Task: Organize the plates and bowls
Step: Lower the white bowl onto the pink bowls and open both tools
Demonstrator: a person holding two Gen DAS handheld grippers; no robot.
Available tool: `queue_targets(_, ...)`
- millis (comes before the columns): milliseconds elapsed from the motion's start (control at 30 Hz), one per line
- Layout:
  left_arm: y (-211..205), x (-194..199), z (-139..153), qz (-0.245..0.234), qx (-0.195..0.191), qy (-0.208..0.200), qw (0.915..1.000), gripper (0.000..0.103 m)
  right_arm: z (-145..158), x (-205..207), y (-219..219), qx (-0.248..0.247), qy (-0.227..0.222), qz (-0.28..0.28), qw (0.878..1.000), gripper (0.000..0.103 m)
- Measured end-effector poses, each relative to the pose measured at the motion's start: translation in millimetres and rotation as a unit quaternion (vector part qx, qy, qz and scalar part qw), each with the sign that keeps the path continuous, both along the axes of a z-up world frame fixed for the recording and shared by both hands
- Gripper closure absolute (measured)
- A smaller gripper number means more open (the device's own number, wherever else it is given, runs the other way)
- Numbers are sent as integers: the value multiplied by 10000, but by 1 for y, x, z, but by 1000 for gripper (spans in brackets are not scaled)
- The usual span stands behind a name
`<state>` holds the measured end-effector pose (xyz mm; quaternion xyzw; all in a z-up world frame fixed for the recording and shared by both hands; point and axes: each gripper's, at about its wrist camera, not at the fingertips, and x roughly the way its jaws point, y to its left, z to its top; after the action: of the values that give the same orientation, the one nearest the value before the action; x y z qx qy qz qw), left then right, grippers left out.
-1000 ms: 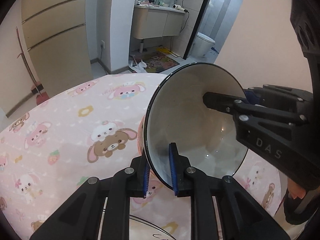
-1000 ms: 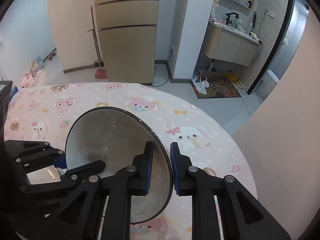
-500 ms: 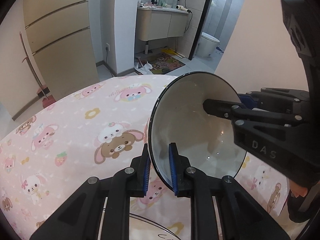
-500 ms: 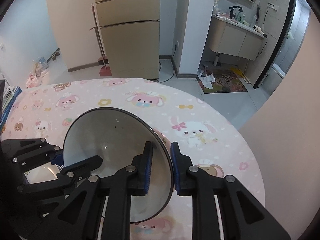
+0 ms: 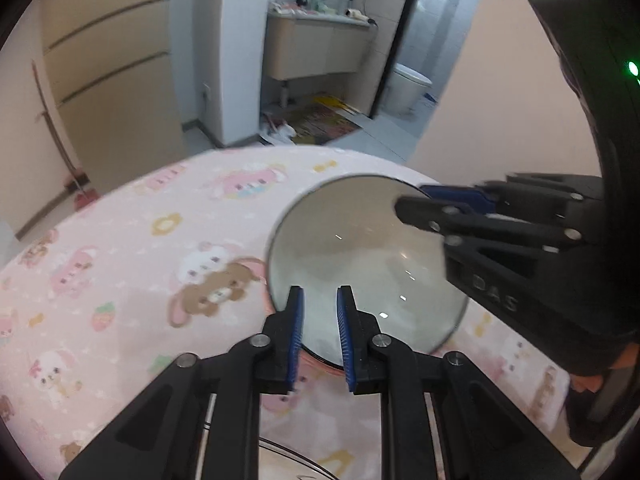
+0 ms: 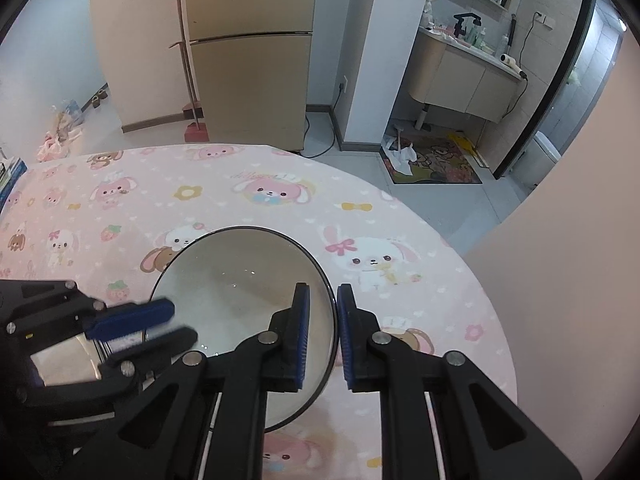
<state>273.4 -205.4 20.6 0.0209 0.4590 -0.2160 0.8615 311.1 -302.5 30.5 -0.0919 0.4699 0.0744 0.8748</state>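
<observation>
While the bowl [image 6: 244, 300] is set on the table [image 6: 420, 288], nothing is gripped by the parted left gripper [image 5: 320, 336] or right gripper [image 6: 322, 336]; stacking seems left.

A: What colour is the bowl [image 6: 244, 292]?
B: Pale grey-white inside, with a thin dark rim; in the left wrist view, a pink underside shows at its lower edge.
A: And the tablecloth [image 6: 248, 168]?
B: Soft pink, printed with cartoon rabbits, brown bears, strawberries, yellow flowers and bows.
A: The grippers?
B: The left gripper [image 5: 319, 334] and the right gripper [image 6: 322, 334] are both black, with blue ribbed pads [image 6: 301, 332] and silver screws.
A: In the upper part of the frame?
B: A beige refrigerator [image 6: 248, 52], a white pillar [image 6: 372, 40], and a dark mat [image 6: 436, 164] with a cartoon print at upper right.
</observation>
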Motion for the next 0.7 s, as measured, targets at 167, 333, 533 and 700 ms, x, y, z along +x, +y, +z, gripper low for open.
queue_targets(167, 15, 0, 14, 149, -220, -107, 9996, 84, 5, -2, -5, 40, -68, 15, 10000, 95)
queue_targets(333, 26, 1, 22, 282, -302, -160, 9990, 84, 10, -6, -6, -17, -300, 118, 9995, 103)
queue_targets(533, 26, 3, 20, 310, -312, -59, 9990, 84, 0, 10, -27, 511, 88, -90, 9986, 103)
queue_targets(700, 28, 6, 18, 341, -321, -50, 9989, 84, 16, 1, -34, 685, -61, -76, 9976, 103)
